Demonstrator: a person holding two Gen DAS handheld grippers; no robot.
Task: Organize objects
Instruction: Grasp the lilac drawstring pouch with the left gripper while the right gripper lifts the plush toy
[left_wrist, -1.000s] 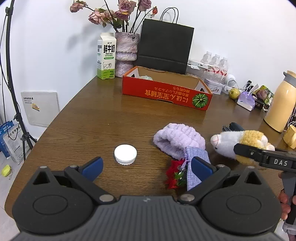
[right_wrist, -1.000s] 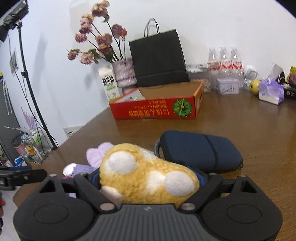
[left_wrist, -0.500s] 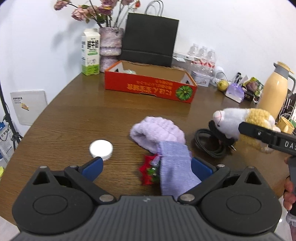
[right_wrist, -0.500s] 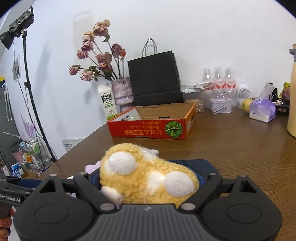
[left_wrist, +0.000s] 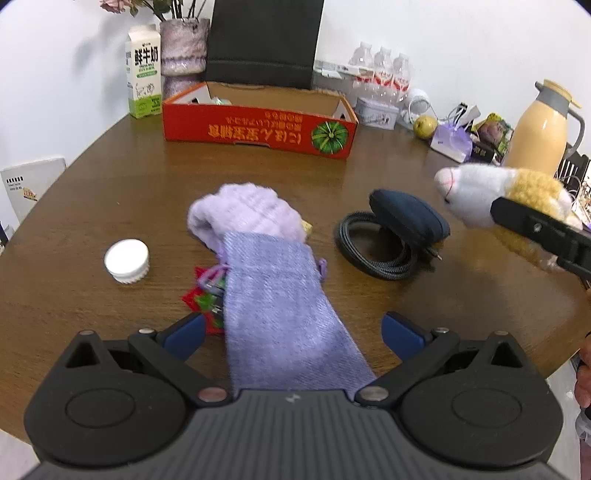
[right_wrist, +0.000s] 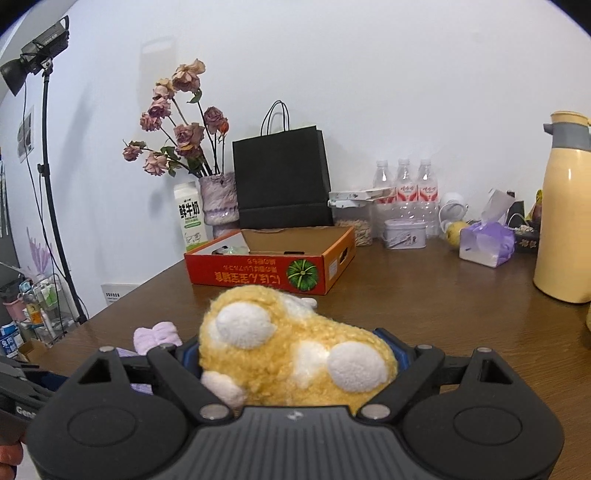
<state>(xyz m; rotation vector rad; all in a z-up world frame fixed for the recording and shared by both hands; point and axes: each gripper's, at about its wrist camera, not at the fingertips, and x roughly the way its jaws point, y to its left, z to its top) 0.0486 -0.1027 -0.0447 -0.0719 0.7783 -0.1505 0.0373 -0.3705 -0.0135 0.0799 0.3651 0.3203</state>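
My right gripper (right_wrist: 295, 360) is shut on a yellow and white plush toy (right_wrist: 291, 350) and holds it above the table; the toy also shows at the right of the left wrist view (left_wrist: 495, 199). My left gripper (left_wrist: 291, 330) is open, its jaws on either side of a lilac drawstring pouch (left_wrist: 280, 314) that lies on the table. A fluffy purple headband (left_wrist: 247, 218) and a red and green trinket (left_wrist: 203, 295) lie by the pouch. The red cardboard box (left_wrist: 258, 129) stands open at the back (right_wrist: 269, 273).
A white jar lid (left_wrist: 126, 260) lies left of the pouch. A navy case (left_wrist: 410, 219) and a coiled black cable (left_wrist: 373, 247) lie to the right. A milk carton (left_wrist: 144, 70), vase, black bag (right_wrist: 282, 177), bottles and a yellow thermos (right_wrist: 565, 221) line the back.
My left gripper has moved right and forward, so the pouch now lies between its open jaws. My right gripper has lifted the plush toy up off the table.
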